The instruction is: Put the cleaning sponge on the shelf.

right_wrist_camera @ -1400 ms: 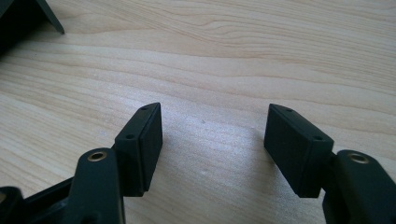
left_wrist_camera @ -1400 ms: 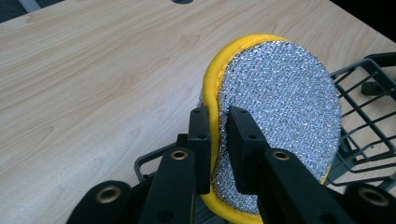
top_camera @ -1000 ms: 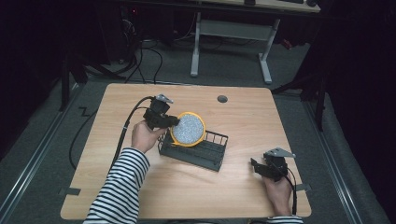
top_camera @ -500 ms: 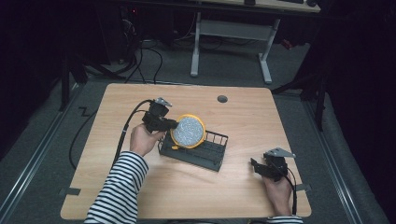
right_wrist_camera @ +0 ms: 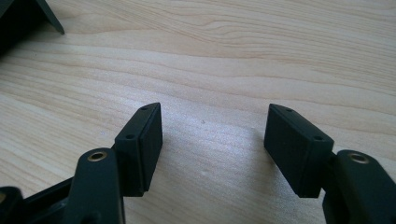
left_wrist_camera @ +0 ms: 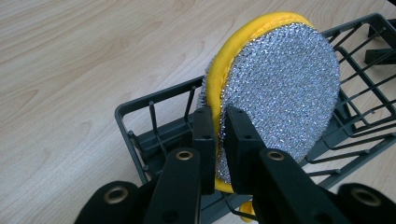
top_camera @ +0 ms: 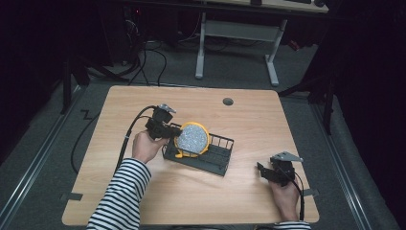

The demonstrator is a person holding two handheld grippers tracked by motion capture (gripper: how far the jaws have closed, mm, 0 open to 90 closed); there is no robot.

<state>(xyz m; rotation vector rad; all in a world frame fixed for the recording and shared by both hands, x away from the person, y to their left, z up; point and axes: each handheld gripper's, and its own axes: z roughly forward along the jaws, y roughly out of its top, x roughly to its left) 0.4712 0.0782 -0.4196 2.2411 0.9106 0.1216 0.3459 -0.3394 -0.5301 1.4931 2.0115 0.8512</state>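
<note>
The left gripper (left_wrist_camera: 218, 135) pinches the edge of the round scrubber (left_wrist_camera: 280, 93) with its 2 jaws. The scrubber stands up on its edge in the black rack (top_camera: 221, 158) on the table (top_camera: 268, 120). The right gripper (right_wrist_camera: 212, 140) is wide apart with nothing in it, low over bare wood.

Light wooden table (top_camera: 143, 100); black wire rack (top_camera: 216, 160) stands near its middle.

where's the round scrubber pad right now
In the high view the scrubber pad stands on edge at the left end of the black wire rack, pinched by the left gripper.
</note>
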